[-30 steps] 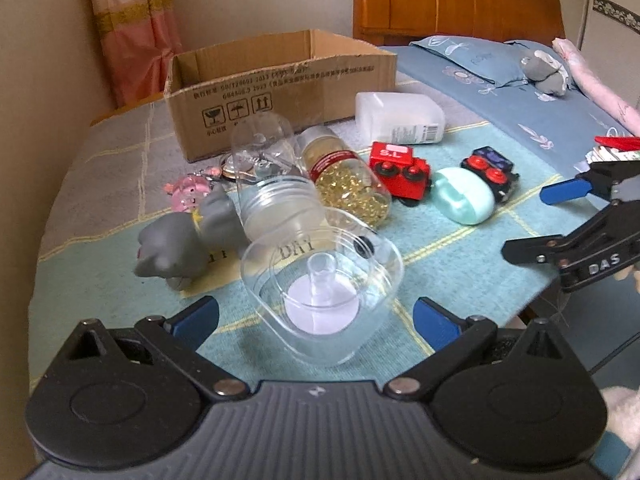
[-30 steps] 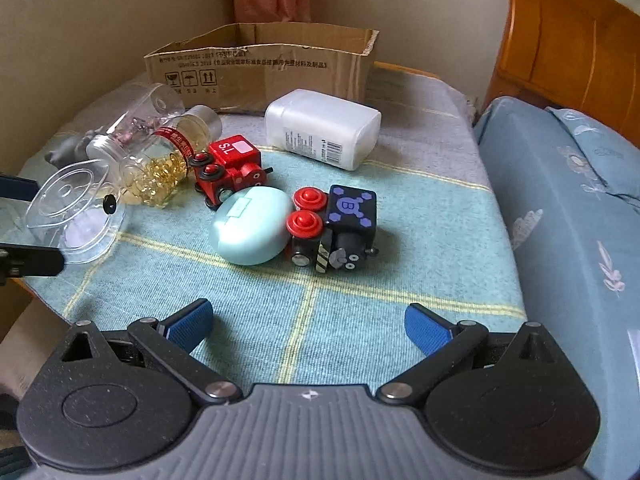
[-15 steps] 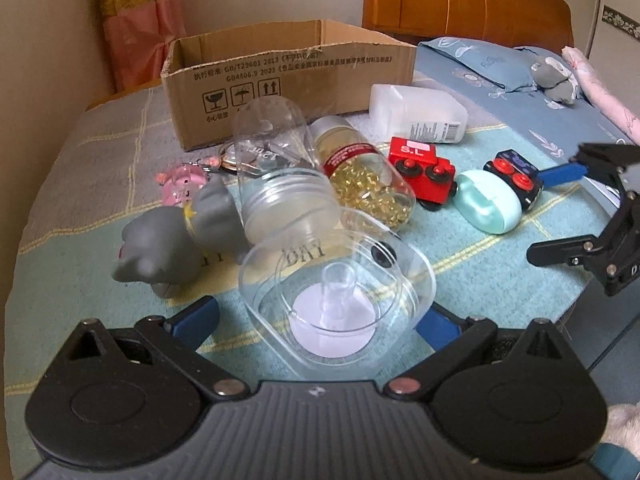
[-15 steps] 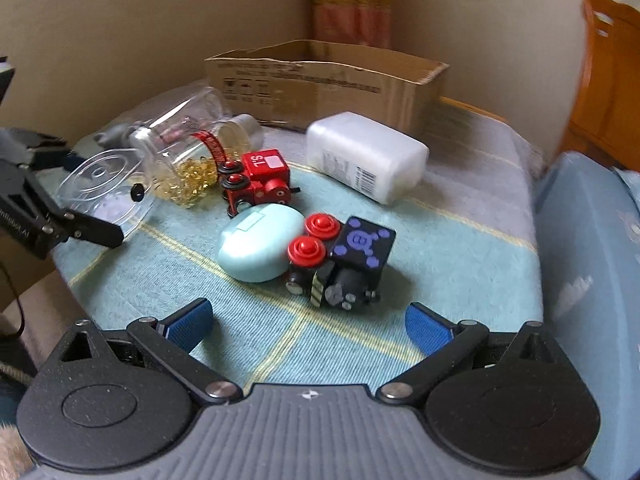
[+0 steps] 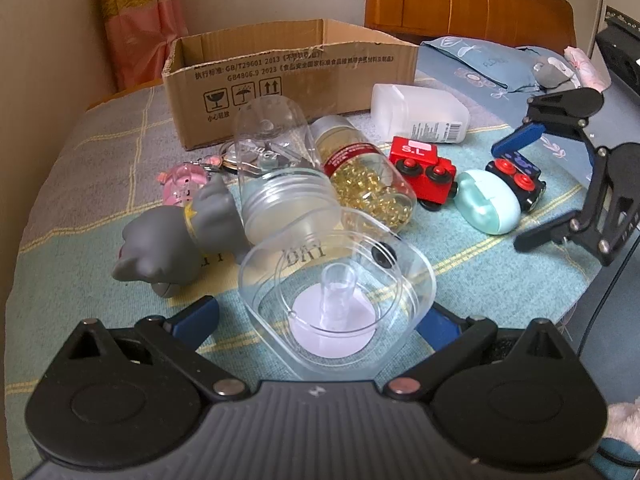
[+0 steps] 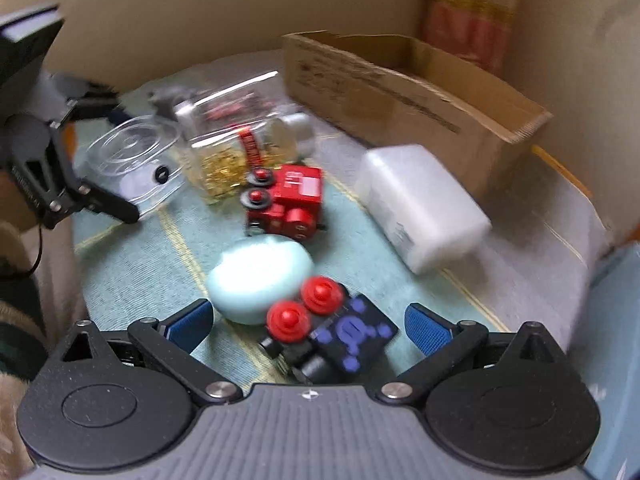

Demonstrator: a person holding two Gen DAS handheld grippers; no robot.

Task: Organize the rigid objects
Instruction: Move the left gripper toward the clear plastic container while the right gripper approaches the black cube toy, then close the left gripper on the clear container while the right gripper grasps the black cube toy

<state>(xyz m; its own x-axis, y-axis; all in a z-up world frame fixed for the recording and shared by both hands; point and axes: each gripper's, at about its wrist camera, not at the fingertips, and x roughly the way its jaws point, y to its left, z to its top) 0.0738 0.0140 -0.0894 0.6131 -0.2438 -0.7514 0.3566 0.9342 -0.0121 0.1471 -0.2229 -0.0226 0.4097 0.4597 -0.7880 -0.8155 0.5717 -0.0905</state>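
My left gripper [image 5: 320, 316] is open around a clear square plastic container [image 5: 336, 296] lying on its side; its pads stand just off the walls. Behind it lie a clear jar [image 5: 276, 184], a pill bottle [image 5: 364, 184], a grey toy [image 5: 172, 240], a red toy train [image 5: 424, 168], a mint case [image 5: 488, 200] and a black toy train [image 5: 518, 178]. My right gripper [image 6: 308, 322] is open, with the black train [image 6: 336, 340] and the mint case [image 6: 260, 276] between its fingers. An open cardboard box [image 5: 288, 76] stands at the back.
A white plastic bottle [image 5: 420, 112] lies beside the box, and a pink keychain toy [image 5: 184, 180] lies at the left. The table edge drops off at the right, with a bed and blue pillow [image 5: 484, 64] beyond. The right gripper shows in the left wrist view [image 5: 520, 192].
My left gripper has closed in on the clear container, which now sits between its fingers. My right gripper has moved forward and down over the black train and mint case.
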